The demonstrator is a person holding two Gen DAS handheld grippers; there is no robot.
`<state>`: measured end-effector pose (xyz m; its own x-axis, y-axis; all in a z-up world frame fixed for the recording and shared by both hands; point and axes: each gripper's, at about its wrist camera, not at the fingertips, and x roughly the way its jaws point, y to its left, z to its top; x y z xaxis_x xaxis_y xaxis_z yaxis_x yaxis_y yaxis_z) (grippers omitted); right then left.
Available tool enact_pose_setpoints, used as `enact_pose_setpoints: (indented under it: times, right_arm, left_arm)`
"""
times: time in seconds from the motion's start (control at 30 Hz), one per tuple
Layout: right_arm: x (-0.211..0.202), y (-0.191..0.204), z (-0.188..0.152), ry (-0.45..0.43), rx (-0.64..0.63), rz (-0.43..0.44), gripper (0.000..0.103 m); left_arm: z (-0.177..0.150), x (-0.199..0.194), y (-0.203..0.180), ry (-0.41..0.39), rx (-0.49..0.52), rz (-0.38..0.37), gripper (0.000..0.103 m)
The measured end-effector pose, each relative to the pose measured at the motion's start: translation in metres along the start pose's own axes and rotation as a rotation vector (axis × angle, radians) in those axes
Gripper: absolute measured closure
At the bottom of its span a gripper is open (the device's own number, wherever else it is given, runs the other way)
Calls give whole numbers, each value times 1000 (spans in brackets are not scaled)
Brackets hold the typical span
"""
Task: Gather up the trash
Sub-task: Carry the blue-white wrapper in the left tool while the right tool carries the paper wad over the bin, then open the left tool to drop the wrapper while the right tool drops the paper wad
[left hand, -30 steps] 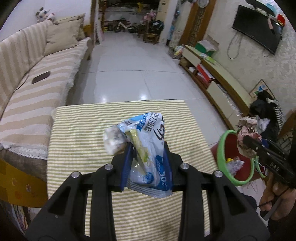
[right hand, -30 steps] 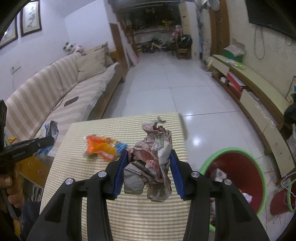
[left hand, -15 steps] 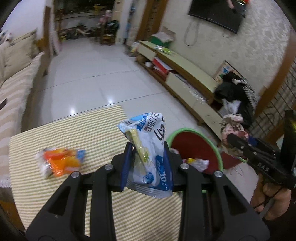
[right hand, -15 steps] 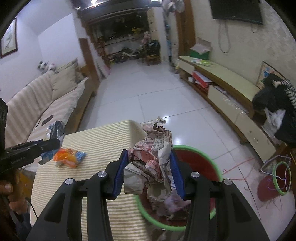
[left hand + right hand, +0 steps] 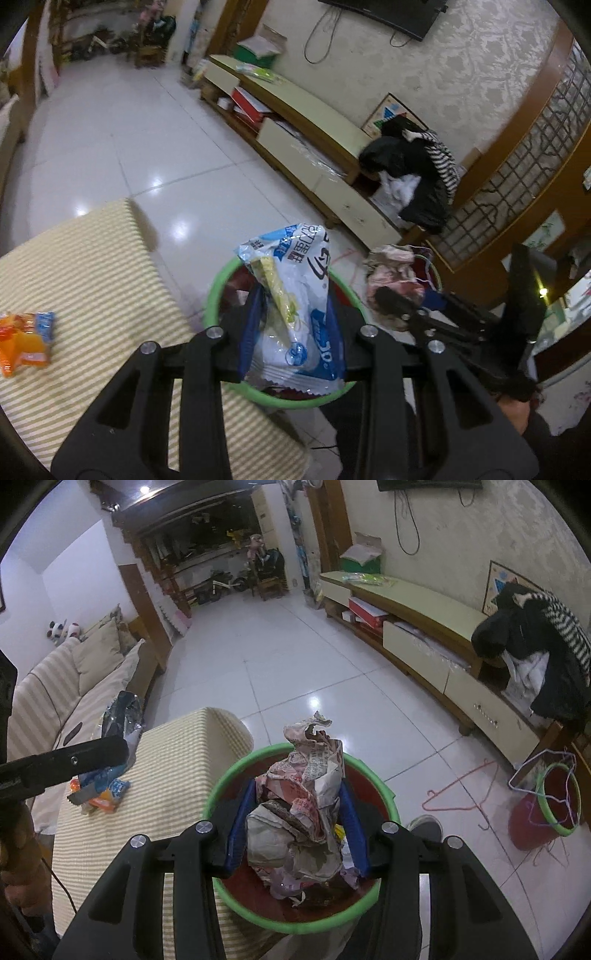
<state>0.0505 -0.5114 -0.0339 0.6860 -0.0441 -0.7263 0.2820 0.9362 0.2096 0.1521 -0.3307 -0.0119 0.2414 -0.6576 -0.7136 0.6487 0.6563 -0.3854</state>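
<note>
My left gripper (image 5: pixel 293 314) is shut on a blue and white snack wrapper (image 5: pixel 295 295) and holds it above the red bin with a green rim (image 5: pixel 218 284). My right gripper (image 5: pixel 297 812) is shut on a crumpled newspaper wad (image 5: pixel 303 805), held over the same bin (image 5: pixel 229 775), which has trash inside. An orange snack packet (image 5: pixel 22 339) lies on the striped table (image 5: pixel 92 280); in the right wrist view it (image 5: pixel 107 794) sits partly behind the left gripper (image 5: pixel 99 753).
A low TV cabinet (image 5: pixel 424 627) runs along the right wall with dark clothes (image 5: pixel 535 646) piled on its end. A second small red bin with hangers (image 5: pixel 543 808) stands on the floor. A striped sofa (image 5: pixel 66 686) is at the left.
Both grippers have swung right from over the table to above the bin, each still holding its trash.
</note>
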Motion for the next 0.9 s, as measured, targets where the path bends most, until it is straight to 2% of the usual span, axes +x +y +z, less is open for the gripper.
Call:
enact_pose_setpoints:
  times: [0.37, 0.73, 0.8, 0.9]
  right_arm:
    - [13, -15, 5, 6, 13, 10, 59]
    - [33, -21, 18, 9, -1, 13, 58]
    - [36, -21, 20, 7, -8, 7, 52]
    - [37, -19, 20, 0, -17, -5, 42]
  left_arm:
    - [4, 28, -7, 43, 13, -19, 72]
    - [3, 45, 3, 78, -2, -19, 71]
    - [3, 46, 5, 79, -4, -17, 71]
    - [3, 47, 8, 69, -5, 2, 50]
